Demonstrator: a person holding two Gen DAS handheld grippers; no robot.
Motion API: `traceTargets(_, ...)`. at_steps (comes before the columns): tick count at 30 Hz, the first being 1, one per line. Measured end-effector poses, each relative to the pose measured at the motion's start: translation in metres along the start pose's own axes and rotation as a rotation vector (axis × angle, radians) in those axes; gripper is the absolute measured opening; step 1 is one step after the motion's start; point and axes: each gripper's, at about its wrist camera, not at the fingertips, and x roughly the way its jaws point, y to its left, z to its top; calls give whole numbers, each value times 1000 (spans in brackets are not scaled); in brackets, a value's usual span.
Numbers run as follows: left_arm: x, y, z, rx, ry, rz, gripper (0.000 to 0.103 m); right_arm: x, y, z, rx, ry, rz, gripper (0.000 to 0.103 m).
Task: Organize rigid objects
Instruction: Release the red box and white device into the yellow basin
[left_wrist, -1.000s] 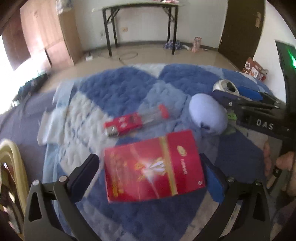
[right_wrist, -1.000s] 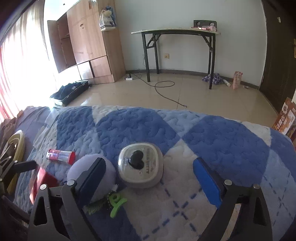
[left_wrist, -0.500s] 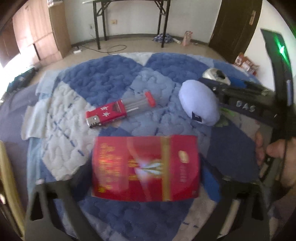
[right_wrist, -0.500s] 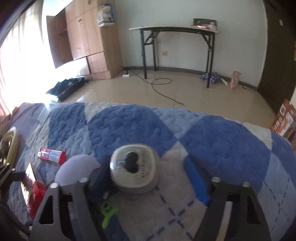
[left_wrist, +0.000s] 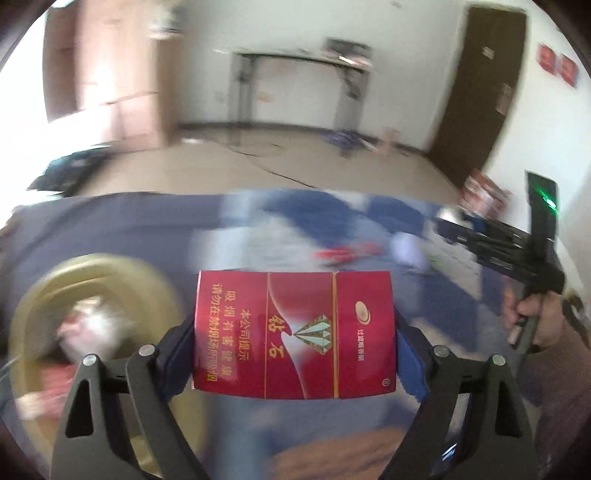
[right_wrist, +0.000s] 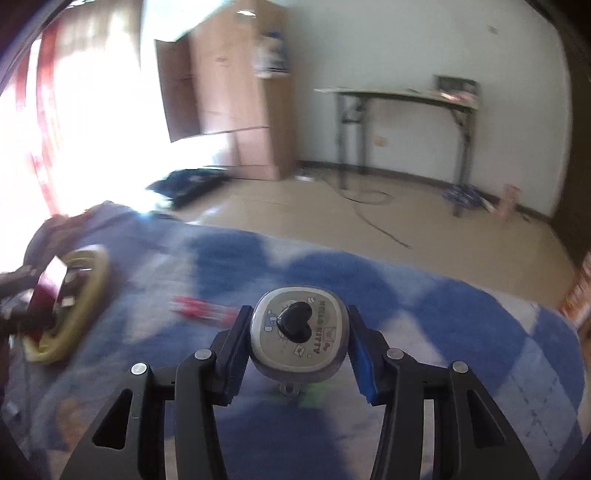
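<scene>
Basket (left_wrist: 40, 295) left of carton (left_wrist: 293, 334) — tube (left_wrist: 343, 253) behind it

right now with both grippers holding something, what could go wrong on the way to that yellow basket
1. The left gripper pinches the red carton only by its short edges; a fast swing could twist it loose.
2. The yellow basket already holds things, so the carton may land tilted or catch the rim.
3. The right gripper clamps the rounded grey tin by its curved sides, which could slip out.
</scene>
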Motion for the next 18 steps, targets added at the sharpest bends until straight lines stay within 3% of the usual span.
traceTargets(5, -68, 108, -39, -180, -9, 220, 89, 15, 100, 22, -68, 55, 300, 47)
traceTargets(7, -74, 138, -53, -250, 0, 244, 89, 32, 147, 25, -110, 99, 389, 47)
traceTargets(10, -68, 173, -54, -322, -9, 224, 89, 51, 216, 17, -233, 164, 459, 47)
traceTargets(13, -52, 189, -35, -298, -33, 241, 89, 65, 267, 1, -320, 249, 510, 47)
traceTargets(16, -22, 203, -16, -268, 1, 283, 89, 68, 301, -2, -400, 247, 523, 47)
traceTargets(18, -2, 210, -12, -280, 51, 268, 89, 66, 321, -1, -450, 225, 527, 47)
